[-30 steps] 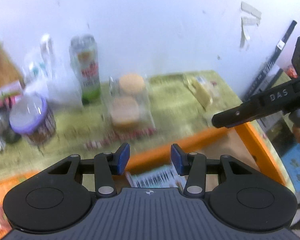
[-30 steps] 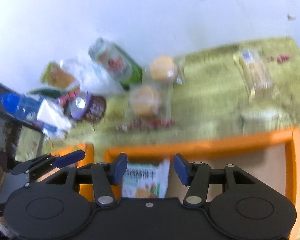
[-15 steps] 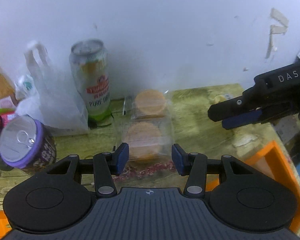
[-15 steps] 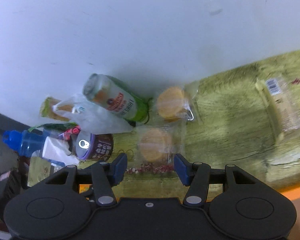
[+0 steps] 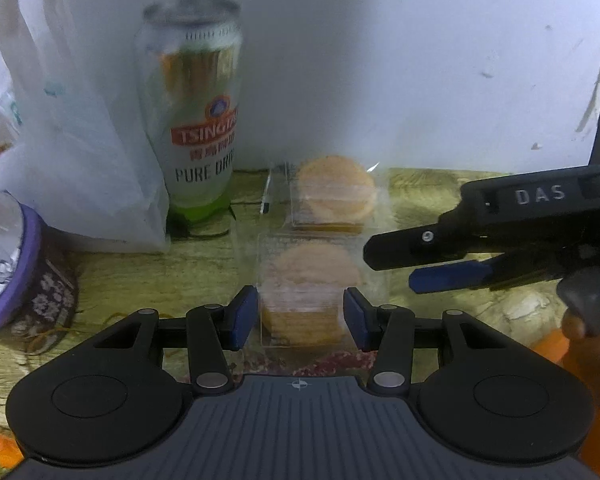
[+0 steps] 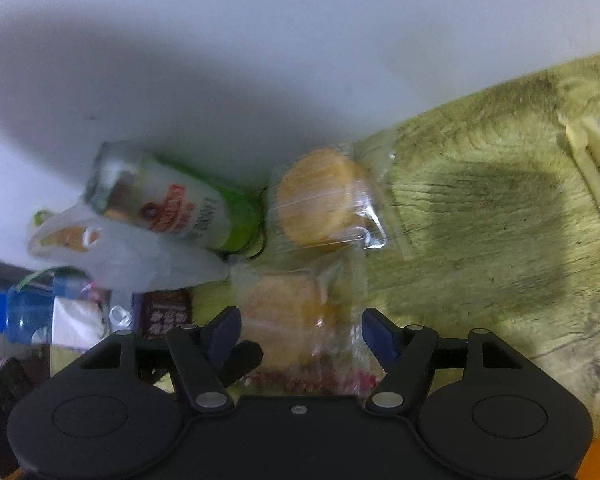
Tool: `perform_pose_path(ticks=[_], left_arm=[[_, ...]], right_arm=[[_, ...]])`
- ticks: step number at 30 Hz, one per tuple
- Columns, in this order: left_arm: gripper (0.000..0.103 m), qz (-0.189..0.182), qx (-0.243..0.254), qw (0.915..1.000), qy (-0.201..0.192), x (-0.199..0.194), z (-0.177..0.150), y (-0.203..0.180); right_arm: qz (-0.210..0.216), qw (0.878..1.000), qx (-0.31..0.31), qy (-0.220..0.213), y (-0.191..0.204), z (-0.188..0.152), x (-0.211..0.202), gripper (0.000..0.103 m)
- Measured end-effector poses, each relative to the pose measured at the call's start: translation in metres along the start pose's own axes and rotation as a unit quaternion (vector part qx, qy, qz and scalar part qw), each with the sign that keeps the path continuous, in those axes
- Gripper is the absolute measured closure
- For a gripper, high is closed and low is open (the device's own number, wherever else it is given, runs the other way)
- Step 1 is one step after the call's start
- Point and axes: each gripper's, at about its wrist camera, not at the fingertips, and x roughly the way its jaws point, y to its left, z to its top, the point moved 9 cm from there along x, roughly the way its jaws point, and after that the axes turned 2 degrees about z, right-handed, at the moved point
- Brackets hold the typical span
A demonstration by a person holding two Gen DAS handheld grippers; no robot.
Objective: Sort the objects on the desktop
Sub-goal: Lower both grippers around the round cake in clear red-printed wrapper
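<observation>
Grippers framing wrapped cake on green desktop (image 5: 112, 276).
Left gripper (image 5: 300, 314) is straddling the near wrapped cake (image 5: 310, 280), fingers apart; beer can (image 5: 192, 120) at 11 o'clock; right gripper (image 6: 300, 334) is straddling it too, fingers apart.

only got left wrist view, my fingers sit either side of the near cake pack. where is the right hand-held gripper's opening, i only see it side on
Observer: The right hand-held gripper is open, and the same near cake pack lies between its fingers, so both grippers frame one pack.
Operator: is my gripper in its way
Observer: One finger of your left hand-held gripper shows just inside the right one's left finger, beside the pack's wrapper.
Operator: anything on the table past the right gripper, it blocks me
Observer: A pale yellow wrapped pack lies on the green tabletop at the right edge of the right wrist view.
</observation>
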Motion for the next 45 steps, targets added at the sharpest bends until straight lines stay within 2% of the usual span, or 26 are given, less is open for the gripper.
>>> perform_pose_path(ticks=[7, 12, 17, 22, 27, 28, 33, 45], left_arm=[[0.052, -0.001, 0.005, 1.0000, -0.005, 0.012, 0.000, -0.001], [0.052, 0.000, 0.006, 1.0000, -0.001, 0.012, -0.002, -0.003], [0.051, -0.008, 0.003, 1.0000, 0.004, 0.009, -0.004, -0.008], [0.051, -0.027, 0.018, 0.9995, 0.001, 0.003, -0.005, -0.022], [0.051, -0.034, 0.033, 0.9989, -0.002, -0.006, -0.009, -0.035], [0.051, -0.033, 0.030, 0.9990, -0.003, -0.007, -0.009, -0.034], [0.051, -0.029, 0.019, 0.9994, -0.007, -0.012, -0.010, -0.025], [0.044, -0.034, -0.003, 0.9992, -0.020, -0.013, -0.007, -0.008]], right_arm=[[0.011, 1.000, 0.017, 0.004, -0.014, 0.002, 0.026, 0.037], [0.038, 0.999, 0.027, 0.017, -0.010, -0.005, 0.035, 0.036], [0.052, 0.998, 0.034, 0.019, -0.008, -0.010, 0.028, 0.037], [0.060, 0.997, 0.039, 0.017, -0.005, -0.014, 0.017, 0.044], [0.062, 0.997, 0.036, 0.016, -0.001, -0.022, 0.006, 0.044], [0.060, 0.997, 0.037, 0.015, -0.001, -0.023, 0.004, 0.044], [0.062, 0.996, 0.056, 0.012, -0.007, -0.024, -0.003, 0.057], [0.055, 0.997, 0.054, 0.011, -0.007, -0.023, -0.001, 0.057]])
